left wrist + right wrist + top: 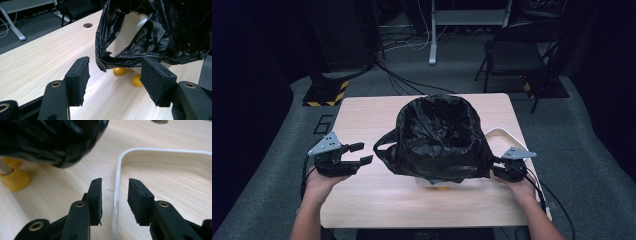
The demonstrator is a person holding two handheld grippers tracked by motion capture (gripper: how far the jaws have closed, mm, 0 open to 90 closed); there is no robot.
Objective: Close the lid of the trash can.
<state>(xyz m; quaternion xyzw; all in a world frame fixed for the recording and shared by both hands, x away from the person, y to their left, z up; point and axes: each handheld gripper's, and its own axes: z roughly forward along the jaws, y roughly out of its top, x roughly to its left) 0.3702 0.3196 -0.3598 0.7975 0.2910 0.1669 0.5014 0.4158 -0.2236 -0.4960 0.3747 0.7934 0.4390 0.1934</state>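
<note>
Two grippers are working at the near half of the table [362, 200], one on each side of a black bin bag [437, 137] that is draped over a pale bin with yellow feet [119, 71] near the table's middle. On the near left, the left gripper [357, 153] is hovering with its jaws spread and empty, the bag's loose handle loop [105, 56] hanging just ahead of them. On the near right, the right gripper [114, 185] is straddling the white rim of a tray [155, 151] with a narrow gap, its pads not pressing on it; the bag's edge is lying just beyond.

Judging the step as pulling the bag down over the bin, each gripper should be pinching plastic alone, clear of the tray rim, and drawing evenly so the thin film is not tearing.

No brand, label or writing is showing anywhere.
</note>
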